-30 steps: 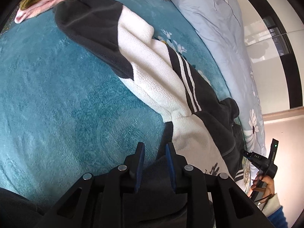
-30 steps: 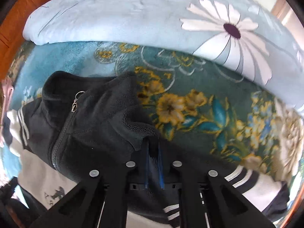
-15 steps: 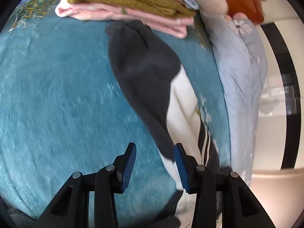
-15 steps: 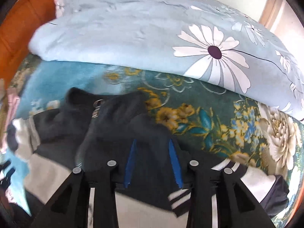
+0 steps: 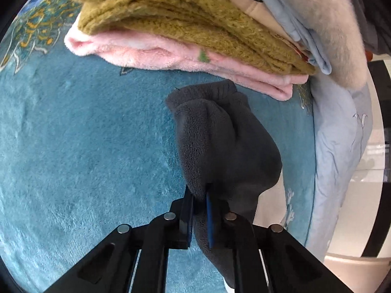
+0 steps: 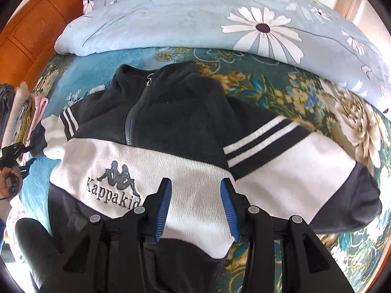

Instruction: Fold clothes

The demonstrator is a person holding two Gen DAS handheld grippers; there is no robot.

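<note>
A black and white fleece zip jacket lies front up on the teal floral blanket, with both sleeves spread out. My left gripper is shut on the dark sleeve near its cuff, which hangs from the fingers above the blanket. It also shows small at the left edge of the right wrist view. My right gripper is open and empty above the jacket's white chest band, beside the logo. The right sleeve lies flat, pointing right.
A stack of folded clothes, olive on pink, sits just beyond the held sleeve. A pale blue flowered duvet lies along the far side of the bed. An orange wooden headboard stands at upper left.
My left gripper let go of the jacket's hem, moved to the sleeve and closed on it near the cuff. My right gripper let go of the collar, opened and drew back over the chest.
</note>
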